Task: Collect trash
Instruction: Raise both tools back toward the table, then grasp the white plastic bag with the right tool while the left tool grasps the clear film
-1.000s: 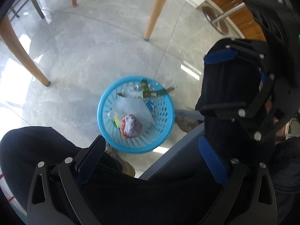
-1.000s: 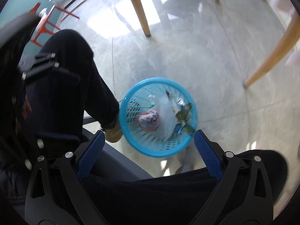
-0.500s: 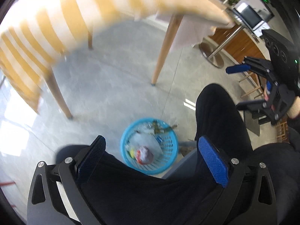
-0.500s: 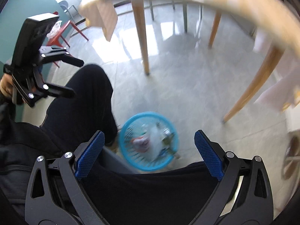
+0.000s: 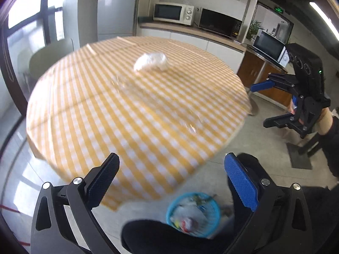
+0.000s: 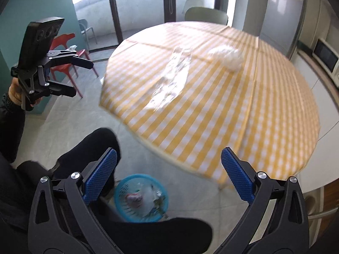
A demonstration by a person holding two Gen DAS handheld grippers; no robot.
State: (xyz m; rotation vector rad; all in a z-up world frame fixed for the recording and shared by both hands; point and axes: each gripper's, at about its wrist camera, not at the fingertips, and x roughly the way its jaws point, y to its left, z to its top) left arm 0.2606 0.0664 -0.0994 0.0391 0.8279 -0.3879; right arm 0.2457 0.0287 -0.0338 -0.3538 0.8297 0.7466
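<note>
A crumpled white wad (image 5: 150,61) lies on the round table with a yellow checked cloth (image 5: 89,114); it also shows in the right wrist view (image 6: 227,55). A clear plastic wrapper (image 6: 172,79) lies flat nearer the table edge, faint in the left wrist view (image 5: 156,103). A blue basket (image 5: 193,211) holding trash stands on the floor between my legs, also in the right wrist view (image 6: 141,198). My left gripper (image 5: 172,180) is open and empty, raised before the table. My right gripper (image 6: 168,172) is open and empty too.
A counter with microwaves (image 5: 173,13) runs behind the table. A green chair (image 6: 206,14) stands at the far side, red chairs (image 6: 63,48) by the teal wall. The person's black-trousered legs (image 6: 89,148) flank the basket. Grey tiled floor surrounds the table.
Both grippers have lifted from looking down at the basket to looking across the tabletop. The basket has dropped to the bottom of both views. Both stay open.
</note>
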